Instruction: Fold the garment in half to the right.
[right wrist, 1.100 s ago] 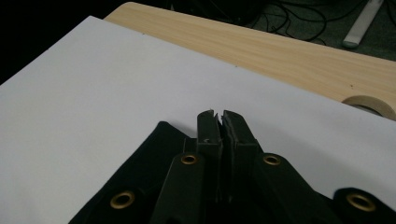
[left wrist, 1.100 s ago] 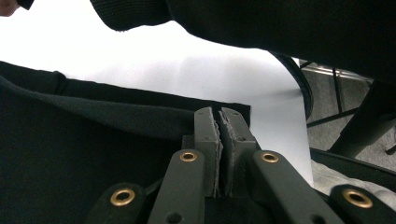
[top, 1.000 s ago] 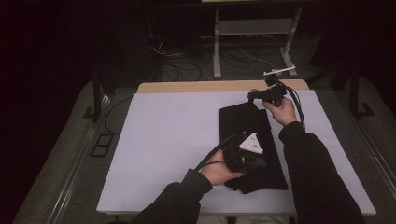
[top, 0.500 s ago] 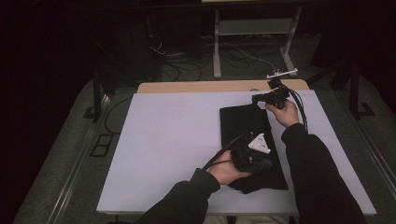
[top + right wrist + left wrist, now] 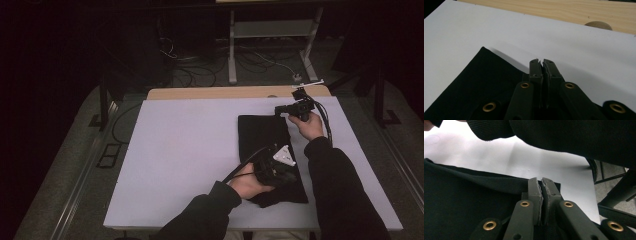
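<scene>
Centrally in the high view lies the white table top [image 5: 190, 160], with a strip of pale wood [image 5: 220, 92] along its upper edge. On its right half, right of the frame's centre, a black cloth [image 5: 265, 137] lies flat, running from mid-frame down toward the lower edge. Two dark sleeves come up from the bottom. The right gripper [image 5: 280, 109] is at the cloth's upper right corner; in the right gripper view its jaws are pressed together over that edge, and whether fabric is pinched I cannot tell. The left gripper [image 5: 541, 185] sits at the cloth's lower right edge, jaws likewise closed, grip unclear.
</scene>
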A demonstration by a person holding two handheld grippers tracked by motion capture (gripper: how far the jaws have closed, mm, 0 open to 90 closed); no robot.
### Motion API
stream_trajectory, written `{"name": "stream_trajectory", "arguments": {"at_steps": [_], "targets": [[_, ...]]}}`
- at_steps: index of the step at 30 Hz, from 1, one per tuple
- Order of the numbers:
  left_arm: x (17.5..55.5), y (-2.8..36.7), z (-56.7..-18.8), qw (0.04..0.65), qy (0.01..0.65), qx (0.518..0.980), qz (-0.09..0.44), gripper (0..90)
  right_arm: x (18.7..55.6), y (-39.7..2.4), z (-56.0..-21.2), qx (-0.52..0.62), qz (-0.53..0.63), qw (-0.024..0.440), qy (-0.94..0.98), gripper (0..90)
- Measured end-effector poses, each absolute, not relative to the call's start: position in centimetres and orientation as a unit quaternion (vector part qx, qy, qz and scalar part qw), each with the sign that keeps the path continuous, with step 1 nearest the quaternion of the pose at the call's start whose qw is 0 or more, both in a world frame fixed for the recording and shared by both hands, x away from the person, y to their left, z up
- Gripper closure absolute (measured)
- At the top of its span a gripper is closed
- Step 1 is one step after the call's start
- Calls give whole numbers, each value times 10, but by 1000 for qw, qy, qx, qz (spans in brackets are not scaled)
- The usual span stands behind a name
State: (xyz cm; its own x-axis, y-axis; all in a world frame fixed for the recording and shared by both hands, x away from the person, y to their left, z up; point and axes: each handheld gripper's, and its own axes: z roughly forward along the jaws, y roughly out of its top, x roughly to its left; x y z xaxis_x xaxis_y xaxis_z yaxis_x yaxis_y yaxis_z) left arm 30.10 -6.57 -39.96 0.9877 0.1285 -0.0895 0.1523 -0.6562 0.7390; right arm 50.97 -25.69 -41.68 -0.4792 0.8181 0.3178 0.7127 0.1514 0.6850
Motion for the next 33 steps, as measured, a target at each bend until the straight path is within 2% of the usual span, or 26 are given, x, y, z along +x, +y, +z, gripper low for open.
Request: {"name": "stream_trajectory", "arguments": {"at_steps": [13, 17, 22, 25, 29, 33], "targets": [[302, -74, -404, 401, 74, 913, -16, 847, 509, -263, -424, 513, 404, 67, 755, 838], [302, -76, -404, 401, 74, 913, -13, 847, 506, -266, -419, 522, 406, 68, 747, 779], [302, -78, -405, 400, 76, 913, -14, 848, 497, -273, -409, 529, 403, 85, 742, 639], [300, -82, -405, 398, 75, 914, -13, 848, 492, -277, -404, 526, 409, 91, 740, 512], [300, -86, -406, 395, 74, 916, -14, 848, 485, -282, -398, 523, 414, 89, 740, 274], [302, -90, -407, 390, 71, 918, -13, 848, 477, -284, -396, 516, 411, 92, 746, 145]]}}
